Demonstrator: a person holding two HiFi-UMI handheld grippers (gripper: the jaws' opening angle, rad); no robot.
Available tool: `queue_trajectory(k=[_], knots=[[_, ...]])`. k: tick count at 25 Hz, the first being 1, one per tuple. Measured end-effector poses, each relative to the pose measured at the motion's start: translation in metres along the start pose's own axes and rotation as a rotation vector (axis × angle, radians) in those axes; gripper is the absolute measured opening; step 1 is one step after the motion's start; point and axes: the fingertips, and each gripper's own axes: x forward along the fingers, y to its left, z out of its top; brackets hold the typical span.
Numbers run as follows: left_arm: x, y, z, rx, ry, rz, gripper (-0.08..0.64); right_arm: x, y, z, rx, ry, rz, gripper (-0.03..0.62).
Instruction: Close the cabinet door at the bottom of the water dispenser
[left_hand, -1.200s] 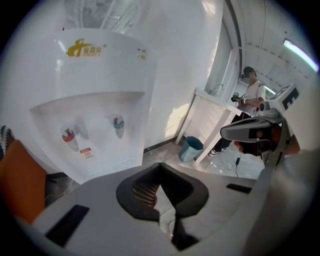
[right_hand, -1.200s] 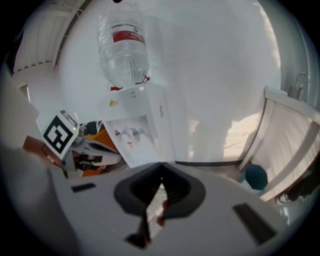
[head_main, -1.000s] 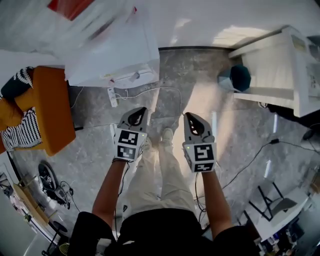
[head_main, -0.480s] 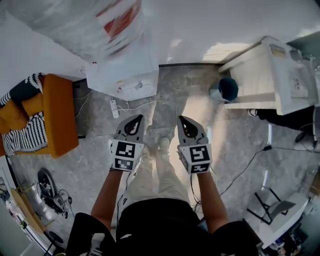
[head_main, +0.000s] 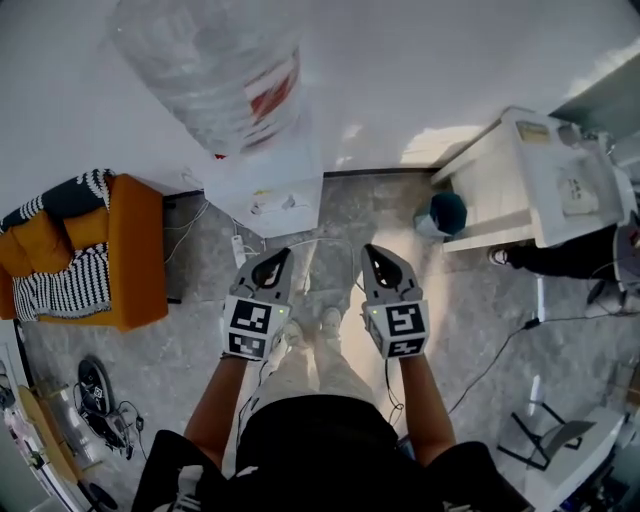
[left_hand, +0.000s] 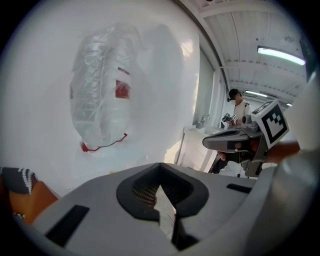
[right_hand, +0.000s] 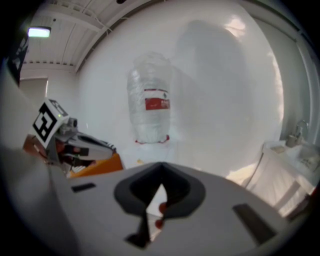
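The white water dispenser (head_main: 268, 190) stands against the wall ahead, with a plastic-wrapped bottle (head_main: 215, 80) bearing a red label on top. From this high angle its bottom cabinet door is hidden. My left gripper (head_main: 276, 261) and right gripper (head_main: 377, 257) hang side by side above my legs, short of the dispenser, both shut and holding nothing. In the left gripper view the bottle (left_hand: 102, 107) fills the left and the right gripper (left_hand: 235, 142) shows at the right. In the right gripper view the bottle (right_hand: 150, 105) stands centre and the left gripper (right_hand: 75, 142) is at the left.
An orange sofa (head_main: 130, 250) with striped cushions stands left of the dispenser. A power strip (head_main: 238, 250) and cables lie on the grey floor. At the right are a white counter (head_main: 540, 180), a dark bin (head_main: 445, 212) and another person (head_main: 560, 262).
Both grippers have risen together and stayed shut. The head view has lifted, so the floor looks farther off and the dispenser's bottle shows whole.
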Motion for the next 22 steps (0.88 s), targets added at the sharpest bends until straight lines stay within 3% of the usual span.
queue_trajectory(k=[11, 22], knots=[[-0.062, 0.004, 0.090, 0.024, -0.169, 0.078, 0.009, -0.034, 0.022, 0.077, -0.016, -0.129, 0.013, 0.034], [-0.109, 0.017, 0.141, 0.020, -0.297, 0.155, 0.009, -0.060, 0.042, 0.140, -0.045, -0.266, 0.062, 0.034]])
